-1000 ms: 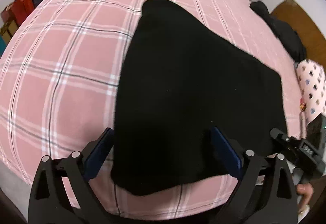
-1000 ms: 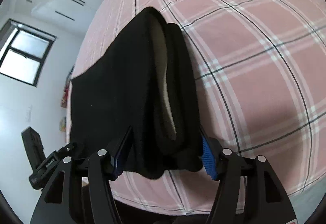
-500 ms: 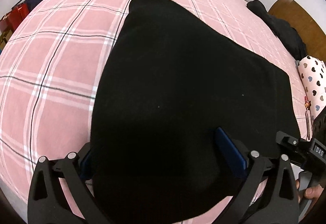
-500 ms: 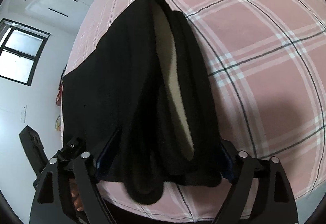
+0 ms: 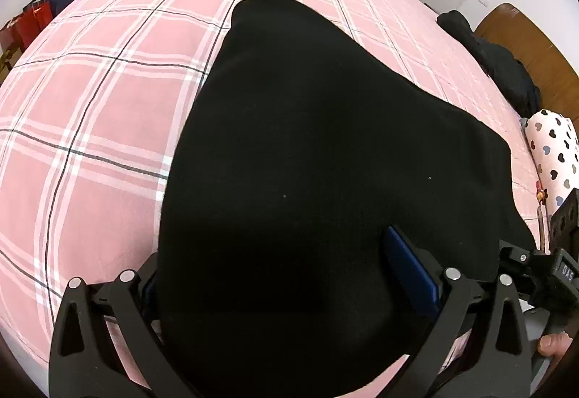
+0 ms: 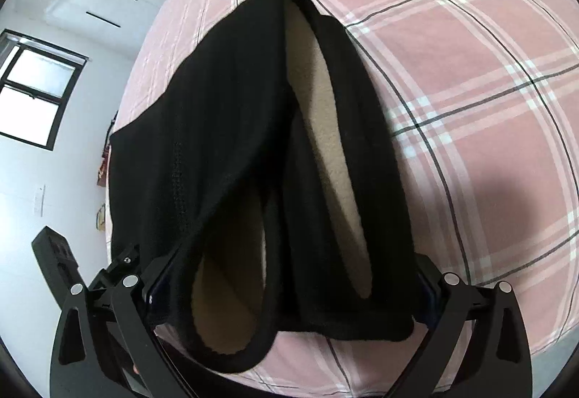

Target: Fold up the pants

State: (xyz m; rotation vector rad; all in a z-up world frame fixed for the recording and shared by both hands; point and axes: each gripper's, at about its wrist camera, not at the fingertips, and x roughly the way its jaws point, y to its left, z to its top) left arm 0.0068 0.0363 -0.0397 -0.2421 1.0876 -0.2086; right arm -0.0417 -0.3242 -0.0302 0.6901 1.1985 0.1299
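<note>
Pants (image 5: 325,181) are lying folded on the bed (image 5: 90,108), near edge sitting between both sets of fingers — right gripper (image 6: 289,289) has just been opening, left gripper (image 5: 289,275) spread too. Next: regripping for another fold.

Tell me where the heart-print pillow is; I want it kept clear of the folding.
In the left wrist view the heart-print pillow lies at the far right edge of the pink plaid bed, just past the black pants.

Black pants (image 5: 307,162) on pink plaid bed (image 5: 90,90) — left gripper (image 5: 286,282) jaws wide, straddling them.
</note>
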